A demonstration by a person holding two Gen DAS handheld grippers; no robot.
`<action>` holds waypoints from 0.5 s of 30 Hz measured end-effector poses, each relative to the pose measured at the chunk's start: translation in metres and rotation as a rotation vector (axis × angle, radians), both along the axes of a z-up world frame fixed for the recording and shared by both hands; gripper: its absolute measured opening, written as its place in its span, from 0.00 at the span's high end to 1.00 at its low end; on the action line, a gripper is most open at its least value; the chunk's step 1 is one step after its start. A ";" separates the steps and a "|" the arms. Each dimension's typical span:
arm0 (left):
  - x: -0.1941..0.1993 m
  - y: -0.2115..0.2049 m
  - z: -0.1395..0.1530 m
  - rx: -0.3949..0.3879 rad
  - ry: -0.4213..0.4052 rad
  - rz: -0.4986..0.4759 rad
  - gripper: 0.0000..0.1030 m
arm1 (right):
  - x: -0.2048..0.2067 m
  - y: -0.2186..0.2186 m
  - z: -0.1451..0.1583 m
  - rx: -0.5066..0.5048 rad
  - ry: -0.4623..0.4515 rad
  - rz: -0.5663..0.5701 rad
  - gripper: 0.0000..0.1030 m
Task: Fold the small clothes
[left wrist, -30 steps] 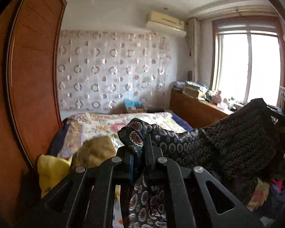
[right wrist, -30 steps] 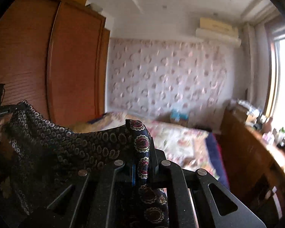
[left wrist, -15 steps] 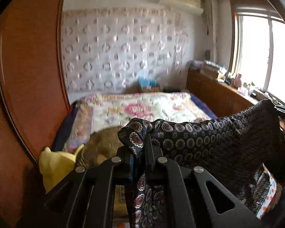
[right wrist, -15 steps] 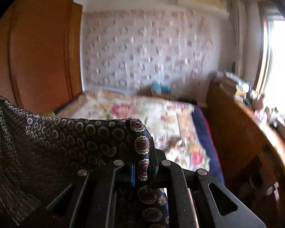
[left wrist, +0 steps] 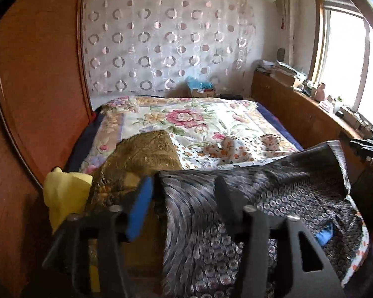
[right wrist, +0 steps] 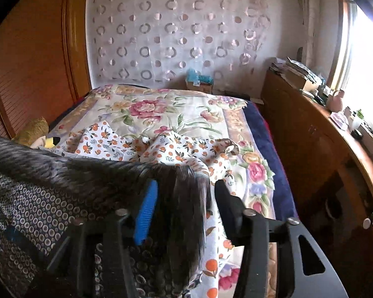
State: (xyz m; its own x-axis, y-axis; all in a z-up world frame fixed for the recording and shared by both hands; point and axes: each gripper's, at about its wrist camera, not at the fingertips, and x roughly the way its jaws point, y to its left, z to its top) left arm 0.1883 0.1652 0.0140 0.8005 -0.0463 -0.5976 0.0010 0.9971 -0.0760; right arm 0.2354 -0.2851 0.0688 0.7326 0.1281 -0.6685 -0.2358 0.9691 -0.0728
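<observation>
A dark garment with small ring prints (left wrist: 286, 198) slips, motion-blurred, over the near end of the bed. My left gripper (left wrist: 184, 193) is opening; the cloth's edge lies loose between its spread fingers, and no pad presses on it. In the right wrist view the same dark garment (right wrist: 49, 198) drops between the fingers of my right gripper (right wrist: 185, 193), whose jaws are opening too, with the pads off the cloth. Beneath it lies a white garment with orange flowers (right wrist: 161, 149).
The bed has a floral quilt (left wrist: 186, 116). An olive-gold cloth (left wrist: 141, 154) and a yellow cloth (left wrist: 62, 193) lie at its near left. A wooden wardrobe (left wrist: 37, 74) stands left. A cluttered wooden cabinet (right wrist: 310, 136) runs under the window on the right. A box (left wrist: 201, 89) sits by the headboard.
Both grippers went from shut on the dark garment's corners to open, and the cloth is dropping free. Both hands came forward and down towards the bed.
</observation>
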 end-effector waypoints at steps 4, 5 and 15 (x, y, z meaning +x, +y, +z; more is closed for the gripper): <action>-0.015 -0.002 -0.009 0.008 0.004 -0.004 0.34 | -0.014 -0.022 -0.034 -0.007 0.016 0.003 0.50; -0.019 -0.003 -0.014 0.012 0.009 -0.001 0.34 | -0.015 -0.025 -0.039 -0.007 0.023 0.004 0.50; -0.035 0.001 -0.073 0.007 0.085 0.003 0.34 | 0.002 -0.037 -0.086 0.016 0.162 0.013 0.50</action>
